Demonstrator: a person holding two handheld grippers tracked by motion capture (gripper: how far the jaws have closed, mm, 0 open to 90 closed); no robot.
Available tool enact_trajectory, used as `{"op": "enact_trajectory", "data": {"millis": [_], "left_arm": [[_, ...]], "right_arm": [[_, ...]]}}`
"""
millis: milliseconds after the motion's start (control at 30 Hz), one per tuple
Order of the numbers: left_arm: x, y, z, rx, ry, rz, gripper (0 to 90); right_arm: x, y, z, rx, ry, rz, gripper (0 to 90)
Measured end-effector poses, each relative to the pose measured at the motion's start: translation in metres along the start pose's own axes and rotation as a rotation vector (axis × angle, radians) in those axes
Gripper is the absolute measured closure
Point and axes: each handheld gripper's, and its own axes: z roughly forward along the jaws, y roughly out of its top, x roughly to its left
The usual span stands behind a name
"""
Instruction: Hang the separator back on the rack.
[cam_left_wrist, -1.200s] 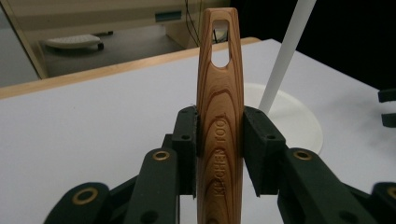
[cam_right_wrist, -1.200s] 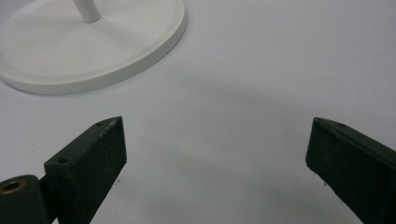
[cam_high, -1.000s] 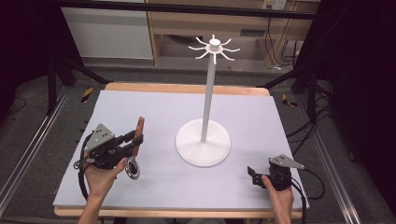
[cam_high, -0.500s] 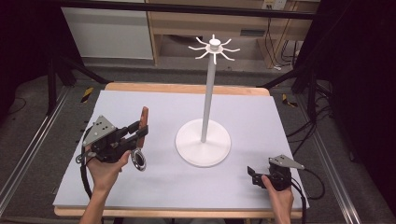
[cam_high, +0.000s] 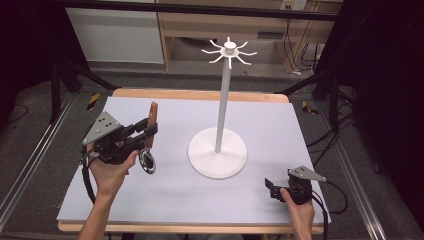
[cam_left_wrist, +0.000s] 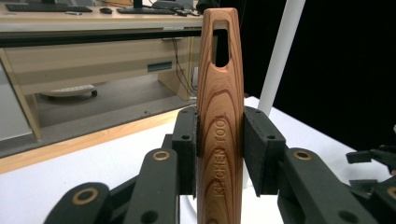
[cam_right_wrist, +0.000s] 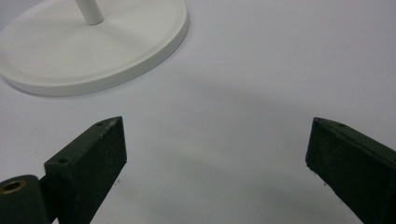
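Wooden-handled utensil held up, left of the hook stand.

The left hand-held gripper (cam_high: 142, 131) is clamped on the utensil's wooden handle (cam_left_wrist: 219, 116), long axis roughly upright, slotted end up; its metal head (cam_high: 147, 161), possibly a strainer, hangs below. The stand (cam_high: 218, 150) rises just to its right. The right hand-held gripper (cam_high: 271, 188) rests on the table (cam_high: 170, 200), jaws apart.

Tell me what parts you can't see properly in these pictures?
- The wooden kitchen tool: in the left gripper view its lower end runs off the bottom edge.
- Its metal head: in the high view too small to tell what kind it is.
- The white stand: in the right gripper view the top edge cuts off its pole.
- The right gripper: in the high view the hand partly covers it.
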Motion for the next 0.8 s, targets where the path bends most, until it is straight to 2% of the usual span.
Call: {"op": "enact_trajectory", "data": {"millis": [133,300,467,633,800], "left_arm": [[-0.001,0.008,0.0,-0.009,0.007,0.01,67.2],[-0.001,0.015,0.001,-0.016,-0.006,0.003,67.2],[-0.002,0.026,0.003,-0.028,-0.011,0.004,67.2],[-0.008,0.038,0.005,-0.051,-0.031,0.007,67.2],[-0.017,0.047,0.009,-0.056,-0.043,0.027,67.2]], "right_arm": [[-0.001,0.0,0.0,0.0,-0.003,0.0,5.7],[-0.001,0.0,0.001,0.003,-0.008,-0.011,5.7],[-0.001,0.0,0.002,0.007,-0.006,-0.002,5.7],[0.0,0.0,0.001,0.009,-0.004,-0.004,5.7],[0.0,0.0,0.002,0.008,-0.005,-0.006,5.7]]}}
